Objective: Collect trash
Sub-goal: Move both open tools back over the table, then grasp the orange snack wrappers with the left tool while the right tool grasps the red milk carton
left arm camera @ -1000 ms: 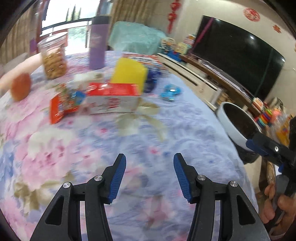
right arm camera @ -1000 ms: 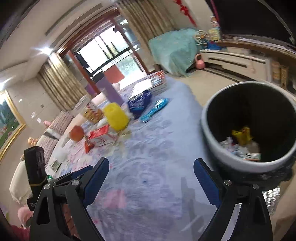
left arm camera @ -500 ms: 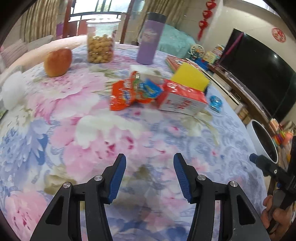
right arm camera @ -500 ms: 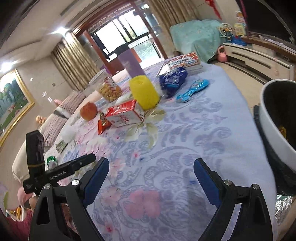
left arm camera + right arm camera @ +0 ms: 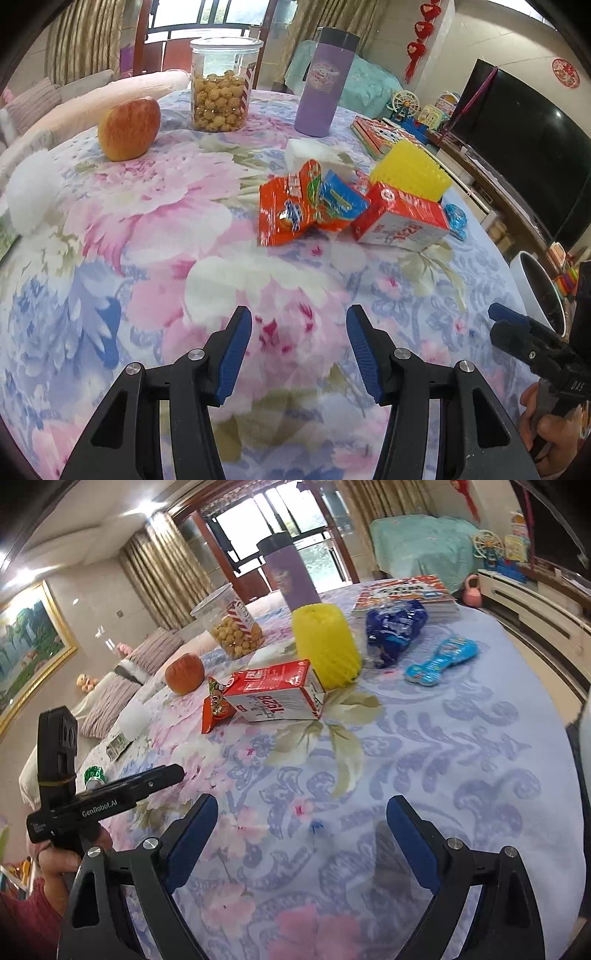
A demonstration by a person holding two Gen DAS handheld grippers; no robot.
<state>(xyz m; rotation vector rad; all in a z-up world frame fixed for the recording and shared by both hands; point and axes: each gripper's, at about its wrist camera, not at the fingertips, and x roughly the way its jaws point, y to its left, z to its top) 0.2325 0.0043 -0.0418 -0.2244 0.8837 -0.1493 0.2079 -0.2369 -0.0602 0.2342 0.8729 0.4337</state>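
An orange snack wrapper [image 5: 291,206] lies crumpled on the floral tablecloth [image 5: 147,258], touching a red and white milk carton [image 5: 402,218] that lies on its side. Both show in the right wrist view, the carton [image 5: 277,694] and the wrapper [image 5: 214,709]. My left gripper [image 5: 299,350] is open and empty, low over the cloth, short of the wrapper. My right gripper [image 5: 301,830] is open and empty, nearer the table's edge; it shows at the right of the left wrist view [image 5: 517,332]. A white bin [image 5: 535,291] stands beside the table at the right.
An apple [image 5: 129,127], a jar of snacks [image 5: 221,96], a purple tumbler [image 5: 325,81], a yellow ribbed cup [image 5: 410,173], a white fluffy ball [image 5: 31,192], books [image 5: 406,594], a blue bag [image 5: 395,627] and a blue toy [image 5: 439,661] sit on the table.
Both grippers have swung left from the bin toward the table's middle. The bin has slid to the right edge of both views. The wrapper and carton now lie ahead of the left gripper.
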